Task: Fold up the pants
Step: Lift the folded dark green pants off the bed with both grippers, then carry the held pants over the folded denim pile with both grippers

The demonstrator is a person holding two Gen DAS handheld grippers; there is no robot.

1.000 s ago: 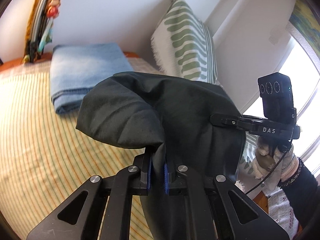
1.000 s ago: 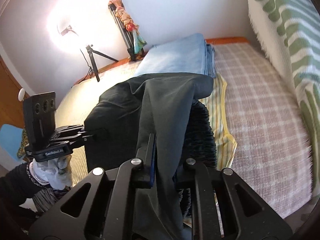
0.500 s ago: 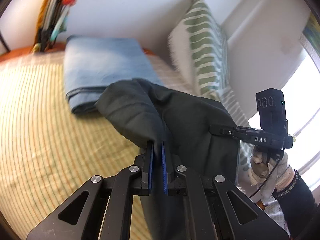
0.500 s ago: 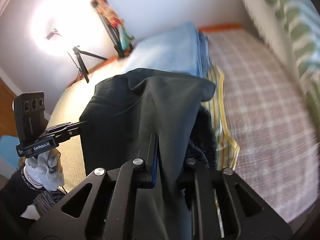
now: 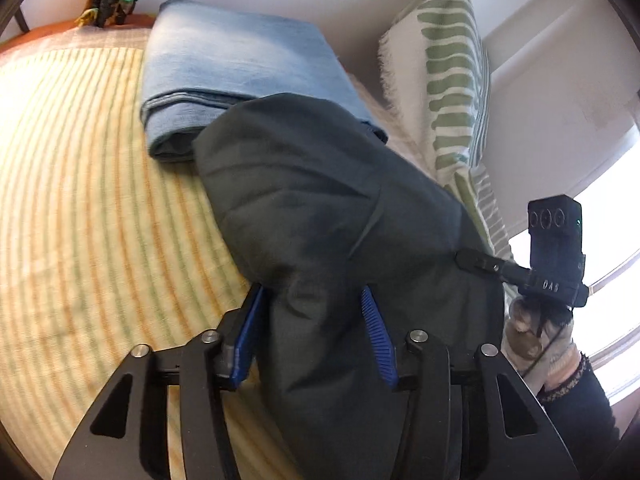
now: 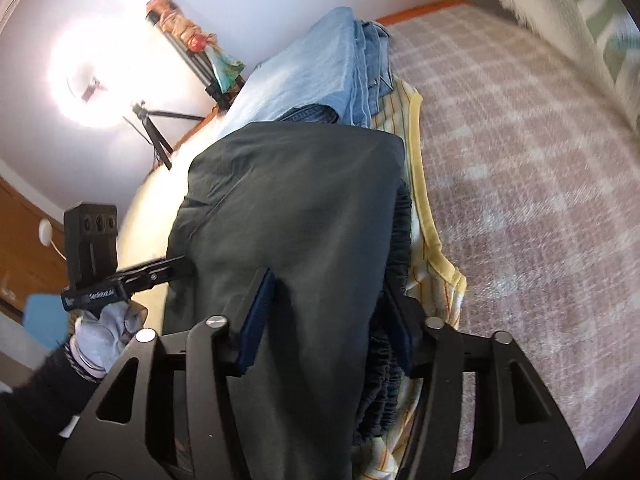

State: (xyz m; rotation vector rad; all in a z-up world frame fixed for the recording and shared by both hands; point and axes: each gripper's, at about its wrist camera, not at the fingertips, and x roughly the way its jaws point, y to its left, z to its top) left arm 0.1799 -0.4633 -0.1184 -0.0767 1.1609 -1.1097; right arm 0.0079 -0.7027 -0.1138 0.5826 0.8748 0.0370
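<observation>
Both my grippers, left (image 5: 312, 320) and right (image 6: 328, 312), have just been opening, jaws apart astride the doubled dark-green pants (image 5: 320, 200), seemingly unclamped.

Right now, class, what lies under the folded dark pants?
Under the dark pants a yellow striped cloth shows on the bed, with folded jeans behind. What sits directly beneath the middle is covered.

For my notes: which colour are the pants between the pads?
Very dark green, nearly black. The pants show best in the left wrist view.
</observation>
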